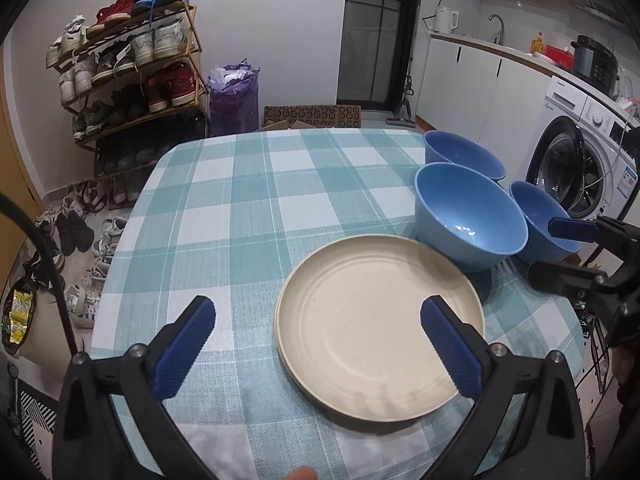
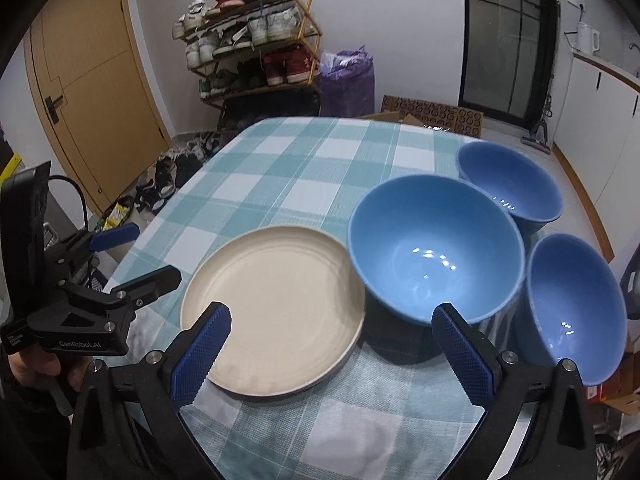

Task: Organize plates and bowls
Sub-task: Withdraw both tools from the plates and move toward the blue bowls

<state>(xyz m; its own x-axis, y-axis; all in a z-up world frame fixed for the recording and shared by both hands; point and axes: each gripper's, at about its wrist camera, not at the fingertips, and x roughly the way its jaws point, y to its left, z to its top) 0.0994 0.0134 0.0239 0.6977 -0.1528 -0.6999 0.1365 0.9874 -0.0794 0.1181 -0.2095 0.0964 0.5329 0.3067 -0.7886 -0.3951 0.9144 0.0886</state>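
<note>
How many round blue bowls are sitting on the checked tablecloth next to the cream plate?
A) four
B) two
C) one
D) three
D: three round blue bowls, a middle one, a far one and a near one, sit beside the round cream plate on the teal-and-white checked tablecloth.

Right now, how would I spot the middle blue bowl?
Find the table with the teal-and-white checked cloth. Beside the cream round plate stand three blue round bowls; the middle blue bowl is the one nearest the plate.
</note>
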